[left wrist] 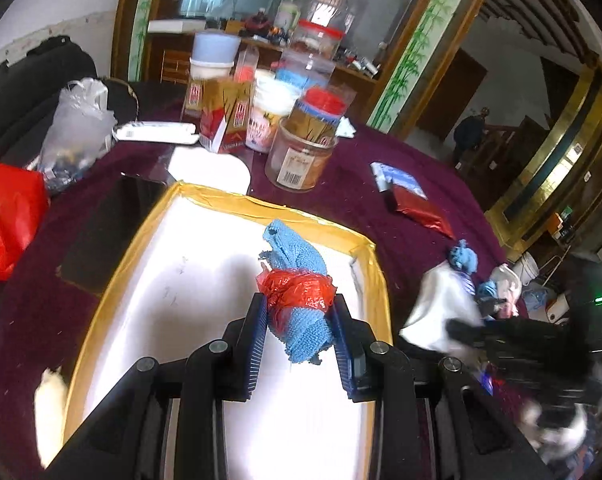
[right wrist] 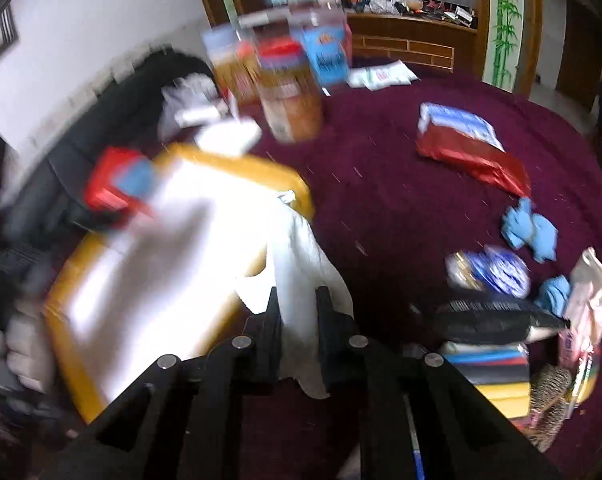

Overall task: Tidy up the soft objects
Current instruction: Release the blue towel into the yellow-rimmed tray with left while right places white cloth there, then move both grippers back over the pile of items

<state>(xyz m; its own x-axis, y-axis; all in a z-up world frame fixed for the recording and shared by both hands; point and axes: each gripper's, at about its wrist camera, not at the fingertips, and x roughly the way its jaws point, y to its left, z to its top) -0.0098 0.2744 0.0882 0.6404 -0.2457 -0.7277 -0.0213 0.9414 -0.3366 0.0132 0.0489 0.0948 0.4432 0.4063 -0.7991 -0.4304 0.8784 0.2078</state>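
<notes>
With nothing yet laid in the yellow-rimmed white tray (left wrist: 371,256), the left hand-held gripper (left wrist: 301,316) held a red-banded blue towel roll (left wrist: 297,280) above it, the right hand-held gripper (right wrist: 297,312) clamped a white cloth (right wrist: 301,264) at its edge, and small blue cloths (right wrist: 531,228) waited beyond on the maroon surface (right wrist: 401,200).

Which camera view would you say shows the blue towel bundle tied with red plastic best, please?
The left wrist view: the blue towel bundle sits sharp and centred, clamped in the left gripper above the white tray. The right wrist view shows only a red-blue blur.
</notes>
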